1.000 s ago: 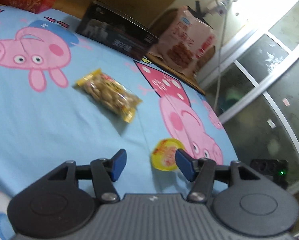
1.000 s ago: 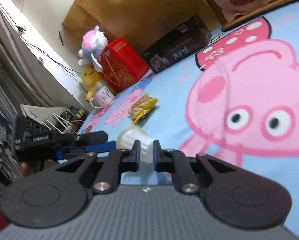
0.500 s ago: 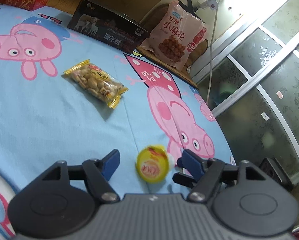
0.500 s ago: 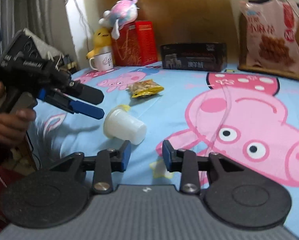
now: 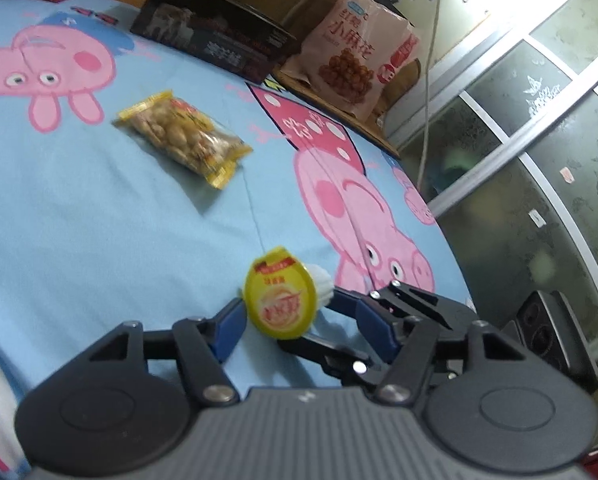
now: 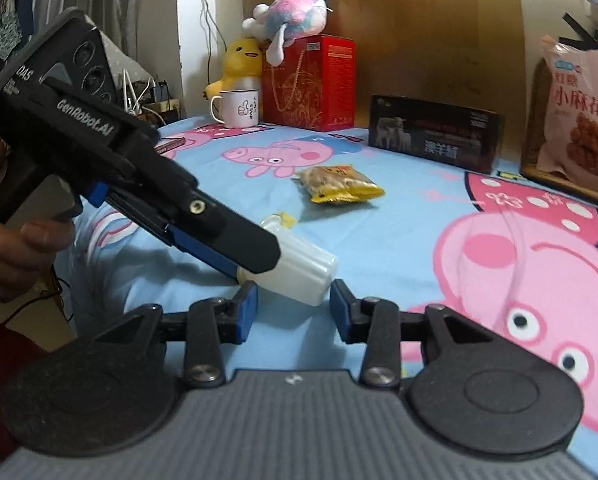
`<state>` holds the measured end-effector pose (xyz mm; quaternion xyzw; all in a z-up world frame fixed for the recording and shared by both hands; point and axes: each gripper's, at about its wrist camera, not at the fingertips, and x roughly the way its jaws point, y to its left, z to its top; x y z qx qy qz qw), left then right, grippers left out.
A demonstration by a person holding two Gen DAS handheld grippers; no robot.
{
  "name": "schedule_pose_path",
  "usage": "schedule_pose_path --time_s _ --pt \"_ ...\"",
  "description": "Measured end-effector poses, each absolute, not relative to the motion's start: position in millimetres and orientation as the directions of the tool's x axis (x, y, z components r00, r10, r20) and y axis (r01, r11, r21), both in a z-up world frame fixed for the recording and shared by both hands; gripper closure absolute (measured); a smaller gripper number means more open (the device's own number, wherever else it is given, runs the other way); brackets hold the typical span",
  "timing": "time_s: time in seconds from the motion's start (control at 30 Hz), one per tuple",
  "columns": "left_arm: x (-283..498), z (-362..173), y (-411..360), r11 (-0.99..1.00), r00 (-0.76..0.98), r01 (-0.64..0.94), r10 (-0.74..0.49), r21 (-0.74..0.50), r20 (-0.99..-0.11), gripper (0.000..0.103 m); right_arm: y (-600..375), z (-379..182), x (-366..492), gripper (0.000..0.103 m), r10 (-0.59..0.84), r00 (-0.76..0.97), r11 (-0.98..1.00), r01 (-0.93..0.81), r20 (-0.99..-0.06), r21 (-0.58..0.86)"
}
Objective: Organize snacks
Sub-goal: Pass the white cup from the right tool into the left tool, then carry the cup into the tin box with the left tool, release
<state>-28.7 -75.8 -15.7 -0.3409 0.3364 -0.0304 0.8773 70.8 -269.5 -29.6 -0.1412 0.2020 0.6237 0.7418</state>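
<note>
White plastic jelly cup (image 6: 299,270) with a yellow foil lid (image 5: 281,298), lying on its side on the blue cartoon-pig bedsheet (image 5: 79,216), low centre of both views. The left gripper (image 5: 299,314) brackets the lid end, its jaws closing; whether the pads press the cup cannot be told. The right gripper (image 6: 293,310) sits just before the cup's base, jaws opening, pads apart from it. A yellow peanut packet (image 6: 339,184) lies further up the sheet. Beyond stand a black box (image 6: 433,132), red box (image 6: 311,82), mug (image 6: 239,108) and, at upper right, a pink snack bag (image 6: 579,116).
</note>
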Motion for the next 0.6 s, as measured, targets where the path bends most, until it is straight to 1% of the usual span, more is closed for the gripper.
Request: schedule_pose_path --time_s 0.13,0.2,0.23,0.27,0.3,0.37,0.47,0.53,0.6 --pt "-31 -7 -65 0.780 0.793 -0.189 -0.237 -0.596 -0.562 0.041 -267 -28 74 0.060 0.861 0.135 0.172 -0.985 -0.490 0.030" --pt "-28 -6 -62 0.785 0.792 -0.192 -0.230 -0.588 -0.565 0.044 -263 -28 75 0.059 0.858 0.135 0.173 -0.984 -0.495 0.032" --pt "-26 -7 -61 0.786 0.789 -0.186 -0.238 -0.590 -0.566 0.049 -259 -27 75 0.058 0.857 0.133 0.171 -0.985 -0.498 0.031" --pt "-23 -9 -60 0.784 0.783 -0.175 -0.255 -0.595 -0.567 0.057 -256 -27 75 0.058 0.857 0.130 0.167 -0.986 -0.499 0.031" --pt "-19 -11 -61 0.782 0.776 -0.166 -0.273 -0.601 -0.569 0.059 -252 -26 75 0.058 0.857 0.119 0.158 -0.987 -0.501 0.035" --pt "-15 -12 -63 0.806 0.775 -0.174 -0.243 -0.566 -0.584 0.059 -245 -25 75 0.057 0.852 0.133 0.167 -0.986 -0.506 0.020" --pt "-10 -8 -59 0.812 0.773 -0.155 -0.254 -0.562 -0.581 0.059 -237 -24 82 0.059 0.845 0.146 0.183 -0.983 -0.514 0.021" --pt "-10 -3 -55 0.822 0.778 -0.149 -0.245 -0.549 -0.578 0.059 -234 -19 87 0.059 0.854 0.134 0.181 -0.982 -0.503 0.047" --pt "-7 5 -50 0.830 0.787 -0.140 -0.238 -0.540 -0.569 0.059 -230 -11 88 0.059 0.867 0.139 0.174 -0.984 -0.479 0.030"
